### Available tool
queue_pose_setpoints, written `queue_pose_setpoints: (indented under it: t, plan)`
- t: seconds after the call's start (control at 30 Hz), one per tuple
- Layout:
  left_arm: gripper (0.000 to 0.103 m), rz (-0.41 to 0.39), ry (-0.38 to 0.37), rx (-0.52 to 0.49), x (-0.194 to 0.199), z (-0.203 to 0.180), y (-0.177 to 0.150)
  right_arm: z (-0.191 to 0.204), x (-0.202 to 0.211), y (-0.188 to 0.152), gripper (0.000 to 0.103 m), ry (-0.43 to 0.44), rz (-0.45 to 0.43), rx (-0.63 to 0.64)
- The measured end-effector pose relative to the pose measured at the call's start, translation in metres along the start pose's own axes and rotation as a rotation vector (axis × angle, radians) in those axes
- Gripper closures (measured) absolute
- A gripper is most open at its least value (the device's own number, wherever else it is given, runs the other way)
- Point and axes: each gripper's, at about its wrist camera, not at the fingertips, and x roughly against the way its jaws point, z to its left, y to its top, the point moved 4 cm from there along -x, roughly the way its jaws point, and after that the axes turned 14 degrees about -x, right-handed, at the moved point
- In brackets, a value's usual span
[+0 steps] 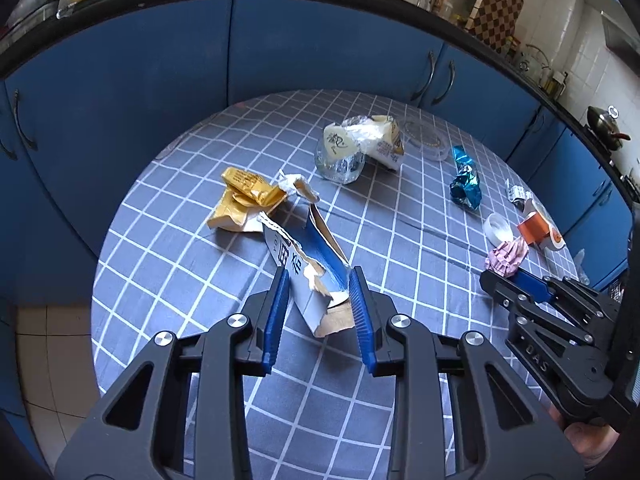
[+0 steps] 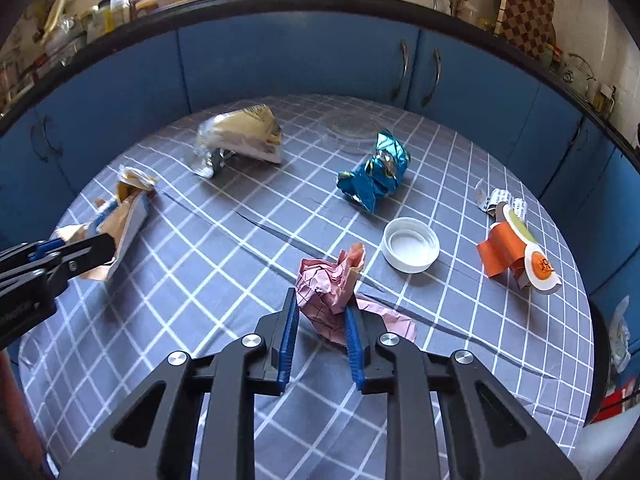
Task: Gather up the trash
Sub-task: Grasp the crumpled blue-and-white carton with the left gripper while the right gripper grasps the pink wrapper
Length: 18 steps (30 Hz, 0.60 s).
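Note:
My left gripper point(image 1: 319, 280) stands with its jaws around a torn blue-and-white carton point(image 1: 310, 268) on the checked tablecloth point(image 1: 192, 288); both pads touch the carton's sides. My right gripper point(image 2: 322, 304) has its jaws closed onto a crumpled pink paper point(image 2: 328, 284). The right gripper also shows in the left wrist view point(image 1: 516, 276) at the pink paper point(image 1: 506, 258). The left gripper shows in the right wrist view point(image 2: 100, 246) at the carton point(image 2: 128, 216).
On the table lie a yellow wrapper point(image 1: 242, 196), a clear cup with a cream packet point(image 1: 356, 148), a blue foil wrapper point(image 2: 374, 174), a white lid point(image 2: 411, 244), an orange label scrap point(image 2: 516, 250) and a clear plastic lid point(image 2: 352, 126). Blue cabinets point(image 2: 280, 60) stand behind.

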Motion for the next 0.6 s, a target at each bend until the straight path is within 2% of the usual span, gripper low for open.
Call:
queue_pose_setpoints:
  t: [0.37,0.6]
  plan:
    - [0.072,-0.062,-0.007,-0.014,0.026,-0.014,0.009,-0.006,0.038,0.003,0.081,0.012,-0.058,0.0]
    - [0.072,-0.097,-0.051,-0.002,0.043,-0.016,0.011,-0.007,0.059,0.001,0.081,0.018,-0.083,0.002]
